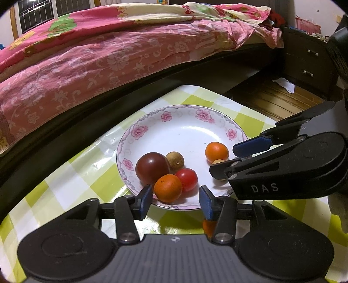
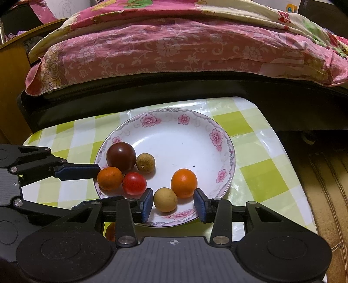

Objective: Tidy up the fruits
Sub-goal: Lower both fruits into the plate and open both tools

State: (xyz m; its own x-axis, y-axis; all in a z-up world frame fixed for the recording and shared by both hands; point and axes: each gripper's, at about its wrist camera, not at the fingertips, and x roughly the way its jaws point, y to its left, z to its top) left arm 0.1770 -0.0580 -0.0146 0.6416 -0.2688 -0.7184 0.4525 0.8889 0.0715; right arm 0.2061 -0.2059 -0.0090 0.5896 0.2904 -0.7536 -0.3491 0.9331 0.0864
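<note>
Fruits on floral-rimmed white plate (image 2: 226,139) atop checked tablecloth (image 2: 256,174): dark tomato (image 2: 121,156), red cherry tomato (image 2: 134,183), two small oranges (image 2: 184,182), two tan longans (image 2: 165,199); left gripper (image 1: 175,199) parted, unclamped, around near orange (image 1: 168,188); right gripper (image 2: 173,204) parted, loose about longan; plate's far half bare.

bed (image 1: 108,54): pink floral quilt | floor (image 1: 271,98): wood | drawers (image 1: 308,63): dark | window (image 1: 37,13): barred

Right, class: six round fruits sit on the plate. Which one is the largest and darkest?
The dark reddish-brown tomato, at the plate's left side. It is bigger than the two oranges, the red tomato and the two tan fruits, and it touches the tan fruit beside it.
</note>
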